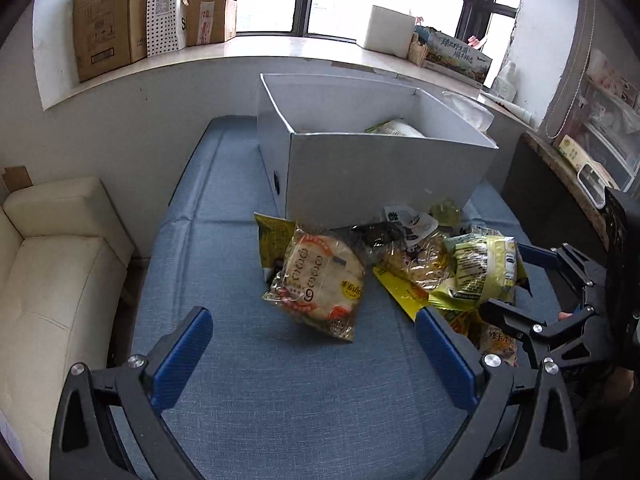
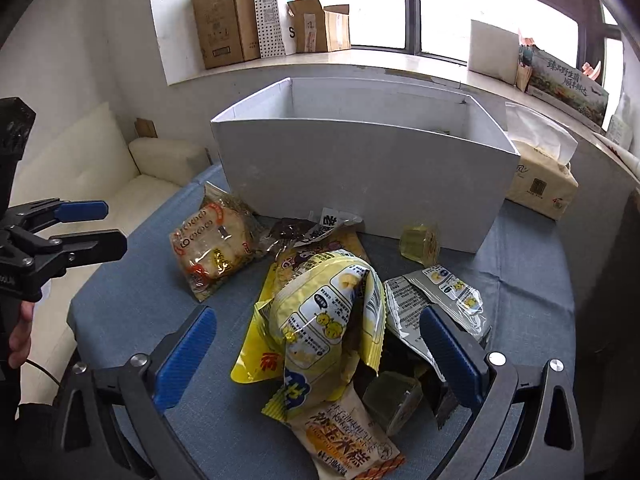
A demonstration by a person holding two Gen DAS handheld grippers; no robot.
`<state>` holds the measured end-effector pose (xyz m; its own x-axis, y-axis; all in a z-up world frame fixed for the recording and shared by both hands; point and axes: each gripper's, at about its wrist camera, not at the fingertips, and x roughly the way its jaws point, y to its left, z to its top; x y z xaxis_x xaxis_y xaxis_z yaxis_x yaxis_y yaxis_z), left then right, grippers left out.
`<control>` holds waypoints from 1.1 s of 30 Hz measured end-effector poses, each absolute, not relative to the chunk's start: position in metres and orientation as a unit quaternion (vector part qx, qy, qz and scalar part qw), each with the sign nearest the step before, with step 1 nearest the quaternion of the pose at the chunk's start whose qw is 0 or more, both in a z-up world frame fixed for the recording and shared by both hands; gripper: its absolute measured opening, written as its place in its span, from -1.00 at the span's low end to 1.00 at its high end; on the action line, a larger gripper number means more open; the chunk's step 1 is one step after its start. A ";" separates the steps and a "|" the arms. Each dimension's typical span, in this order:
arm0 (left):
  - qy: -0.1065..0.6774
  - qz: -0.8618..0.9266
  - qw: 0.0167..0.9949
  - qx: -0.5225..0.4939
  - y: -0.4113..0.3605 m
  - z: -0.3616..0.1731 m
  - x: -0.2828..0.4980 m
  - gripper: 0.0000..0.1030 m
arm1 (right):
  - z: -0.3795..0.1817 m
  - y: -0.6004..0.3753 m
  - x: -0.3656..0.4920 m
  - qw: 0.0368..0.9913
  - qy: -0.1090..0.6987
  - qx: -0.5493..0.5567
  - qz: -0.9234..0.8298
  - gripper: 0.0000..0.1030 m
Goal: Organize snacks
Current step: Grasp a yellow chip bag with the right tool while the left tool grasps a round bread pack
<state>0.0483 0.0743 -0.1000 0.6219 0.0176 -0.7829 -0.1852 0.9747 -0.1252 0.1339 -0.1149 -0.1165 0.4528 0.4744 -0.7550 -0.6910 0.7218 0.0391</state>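
Crinkled pile of yellow and clear plastic snack packets (image 2: 320,320) on blue fabric surface (image 1: 248,380), just before tall white cardboard box (image 2: 360,184); clear bag of round flatbreads (image 1: 320,280) at pile's left edge; small jelly cup (image 2: 420,242) beside box wall; left gripper (image 1: 314,360) spread wide, empty; right gripper (image 2: 316,356) spread, straddling the pile.

We looked from the left wrist down along its fingers (image 1: 188,354) at the blue counter (image 1: 224,264), facing the white box (image 1: 380,168) and window. From the right wrist we sat nearer the snack pile (image 2: 332,320) — same heading. Both views shared box, pile and windowsill (image 2: 360,65) — and each caught the other gripper at its edge.
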 end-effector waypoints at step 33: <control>0.471 0.142 0.867 0.075 0.033 -0.177 0.132 0.96 | -0.084 -0.168 0.115 0.867 0.369 -0.030 0.334 0.14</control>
<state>0.1315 0.0330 -0.1768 0.5157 0.3177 -0.7957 -0.1766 0.9482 0.2641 0.1147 -0.1680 -0.0844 0.5050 0.5573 -0.6591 -0.6017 0.7748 0.1941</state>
